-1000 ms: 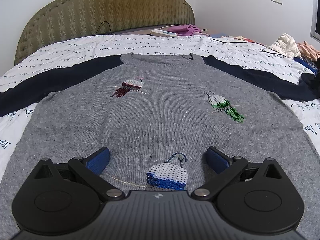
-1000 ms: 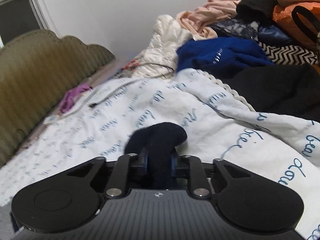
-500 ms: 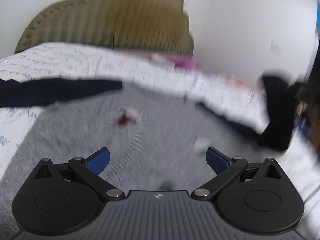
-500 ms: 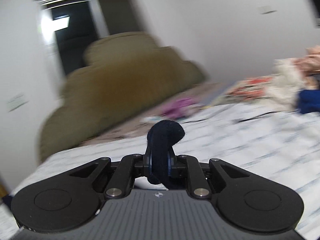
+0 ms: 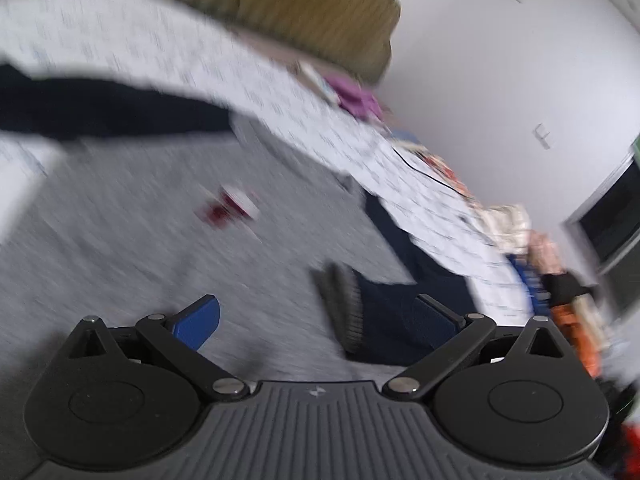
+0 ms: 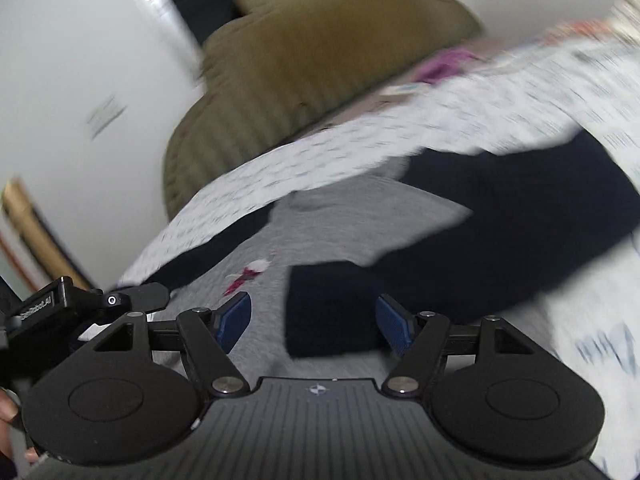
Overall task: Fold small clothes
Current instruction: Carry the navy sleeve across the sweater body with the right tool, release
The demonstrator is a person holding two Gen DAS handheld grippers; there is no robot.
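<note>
- Right gripper (image 6: 314,322) jaws opening, navy ribbed sleeve cuff (image 6: 332,312) loose between them, not pinched.
- Left gripper (image 5: 318,320) wide open, empty.
- Grey knit sweater with navy sleeves (image 6: 320,224) lies flat on white printed bedspread (image 6: 500,92); sleeve is folded across the chest.
- Judgement: back straight off so the cuff doesn't drag.

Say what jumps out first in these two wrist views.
A grey sweater with navy sleeves lies spread on the white bedspread. One navy sleeve is folded across its body, the cuff lying between the opening jaws of the right gripper, not pinched. The left gripper is open and empty.
</note>
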